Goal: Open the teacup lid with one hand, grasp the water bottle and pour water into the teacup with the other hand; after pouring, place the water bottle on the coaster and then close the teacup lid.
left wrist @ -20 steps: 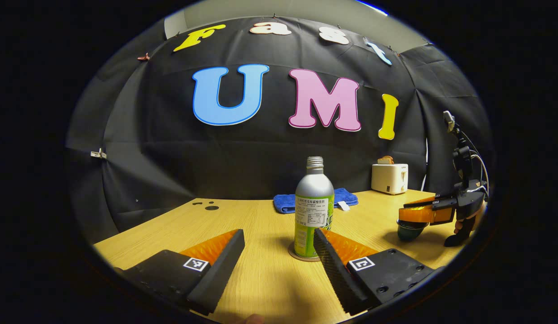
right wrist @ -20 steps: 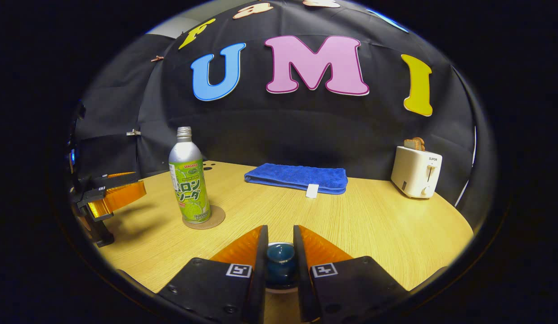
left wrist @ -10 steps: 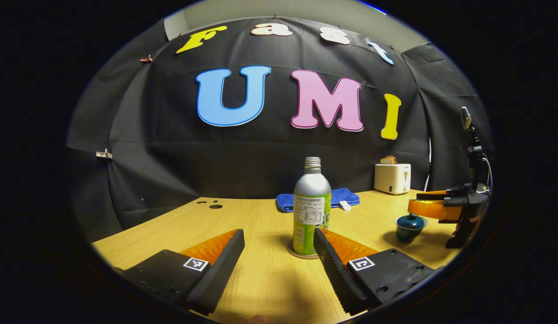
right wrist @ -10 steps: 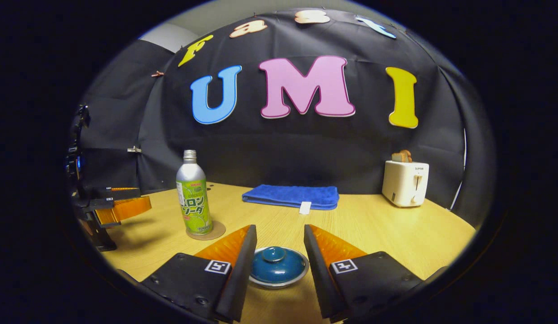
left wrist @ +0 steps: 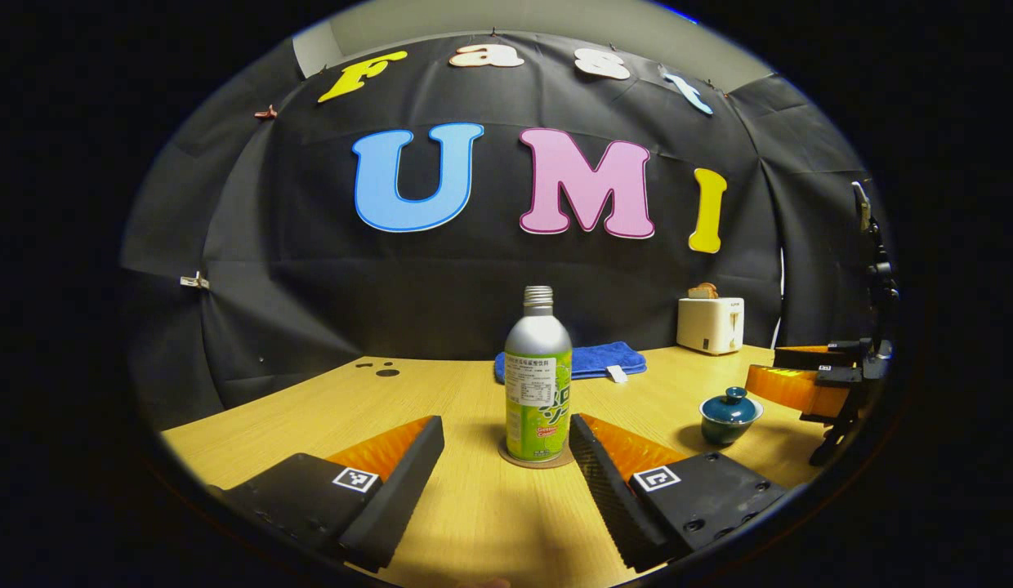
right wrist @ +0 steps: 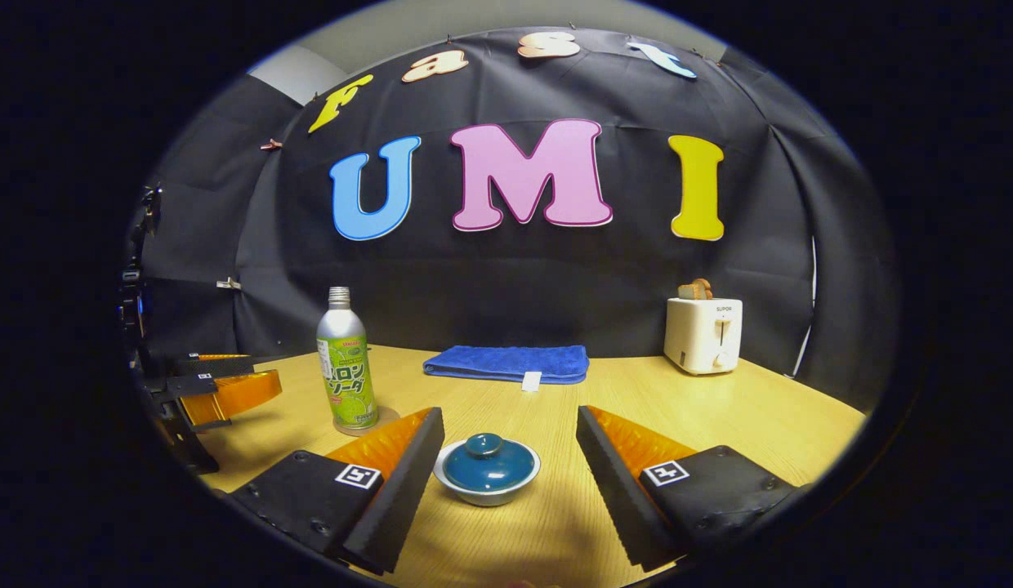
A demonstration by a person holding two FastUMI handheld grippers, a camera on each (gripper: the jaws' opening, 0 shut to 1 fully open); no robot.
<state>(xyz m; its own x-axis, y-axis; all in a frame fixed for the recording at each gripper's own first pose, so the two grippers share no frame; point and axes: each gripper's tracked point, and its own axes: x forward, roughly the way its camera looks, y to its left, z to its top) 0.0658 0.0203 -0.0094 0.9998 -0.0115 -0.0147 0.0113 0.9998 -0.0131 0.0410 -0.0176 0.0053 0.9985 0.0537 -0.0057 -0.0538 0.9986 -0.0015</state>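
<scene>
A silver and green water bottle (left wrist: pixel 538 377) stands upright on a round coaster (left wrist: pixel 537 460), straight ahead of my open left gripper (left wrist: pixel 506 445), which holds nothing. The teal teacup (right wrist: pixel 487 470) sits on the table with its knobbed lid (right wrist: pixel 485 459) on. My right gripper (right wrist: pixel 510 445) is open and drawn back, the cup just beyond its fingertips and untouched. In the left gripper view the teacup (left wrist: pixel 729 414) sits to the right, with the right gripper (left wrist: pixel 792 380) beside it. The right gripper view has the bottle (right wrist: pixel 345 371) at left, near the left gripper (right wrist: pixel 220 388).
A folded blue towel (right wrist: pixel 506 363) lies at the back of the wooden table (right wrist: pixel 719 416). A white toaster (right wrist: pixel 703 334) with bread in it stands at the back right. Small dark holes (left wrist: pixel 377 369) mark the table's far left.
My right gripper opened off the teacup lid, leaving it on the cup, and pulled back and up. The left gripper drifted slightly, so the bottle now sits more centred ahead.
</scene>
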